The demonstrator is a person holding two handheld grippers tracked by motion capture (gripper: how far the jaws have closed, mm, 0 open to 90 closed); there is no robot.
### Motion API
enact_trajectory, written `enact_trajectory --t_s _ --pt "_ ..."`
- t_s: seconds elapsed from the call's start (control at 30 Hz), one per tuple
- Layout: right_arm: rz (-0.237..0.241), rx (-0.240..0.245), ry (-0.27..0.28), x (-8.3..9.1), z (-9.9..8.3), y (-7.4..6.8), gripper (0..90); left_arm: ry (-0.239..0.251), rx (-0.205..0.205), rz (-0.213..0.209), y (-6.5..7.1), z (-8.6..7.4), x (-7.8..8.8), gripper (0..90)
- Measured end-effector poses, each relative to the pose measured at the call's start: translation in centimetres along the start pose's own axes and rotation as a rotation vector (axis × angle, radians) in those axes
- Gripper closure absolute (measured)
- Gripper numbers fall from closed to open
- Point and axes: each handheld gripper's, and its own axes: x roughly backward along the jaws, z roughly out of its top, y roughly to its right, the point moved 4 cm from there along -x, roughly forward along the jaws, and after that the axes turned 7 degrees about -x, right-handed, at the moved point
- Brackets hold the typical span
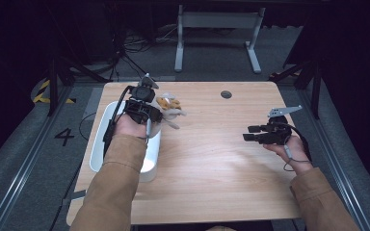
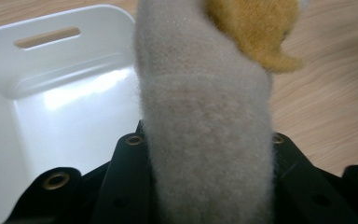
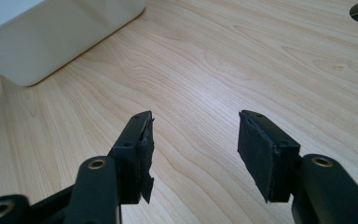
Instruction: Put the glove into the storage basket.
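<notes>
- Currently: left gripper clamped on plush toy, lifted beside bin over surface.
- Right gripper wide, idle.
- Next, likely: carry toy over bin, release.

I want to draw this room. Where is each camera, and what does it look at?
High view: above the table, looking forward and down; both sleeves and hands show.
Left gripper view: on the left gripper, facing the plush toy it clamps and the white bin.
Right gripper view: on the right gripper, open, facing bare wood.
Shared: all three show the bin and table.
</notes>
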Motion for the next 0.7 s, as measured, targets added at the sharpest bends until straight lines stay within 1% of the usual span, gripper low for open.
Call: enact_trajectory --t_s 0.03,0.07,0.1,0.27,0.3,0.33,0.37,0.4,0.43,0.47,0.57,0.7 --pt "0.002 0.0 0.0 0.0 0.0 0.0 45.6 0.0 0.0 0.0 0.0 0.0 0.0 69.6" --pt "0.004 0.0 0.002 0.0 0.0 0.0 45.6 -0.001 0.019 0.01 -0.3 0.0 0.2 69.5" --pt "0.002 -0.002 0.004 0.1 0.0 0.1 45.6 -0.001 0.019 0.01 -0.3 0.0 0.2 69.5" --pt "0.005 -0.009 0.014 0.6 0.0 0.2 45.6 0.002 0.062 0.029 -1.3 -0.2 0.5 69.6" --pt "0.005 -0.009 0.014 0.6 0.0 0.2 45.6 0.002 0.062 0.029 -1.3 -0.2 0.5 69.6" --pt "0.005 -0.012 0.021 0.9 0.0 0.2 45.7 0.002 0.077 0.038 -1.8 -0.2 0.6 69.5" --pt "0.004 -0.017 0.021 1.0 0.0 0.2 45.6 0.002 0.077 0.038 -1.8 -0.2 0.6 69.5" --pt "0.003 -0.013 0.024 1.1 0.0 0.2 45.7 0.004 0.094 0.045 -2.2 -0.2 0.6 69.6" --pt "0.003 -0.013 0.024 1.1 0.0 0.2 45.7 0.004 0.094 0.045 -2.2 -0.2 0.6 69.6" --pt "0.003 -0.012 0.027 1.2 -0.1 0.2 45.7 -0.001 0.109 0.049 -2.8 -0.2 0.5 69.5" --pt "0.001 -0.017 0.029 1.3 -0.2 0.2 45.7 -0.015 0.117 0.052 -3.1 -0.2 0.2 69.5" --pt "-0.005 -0.023 0.032 1.7 -0.3 0.4 45.7 -0.024 0.141 0.066 -4.0 -0.2 0.0 69.4"
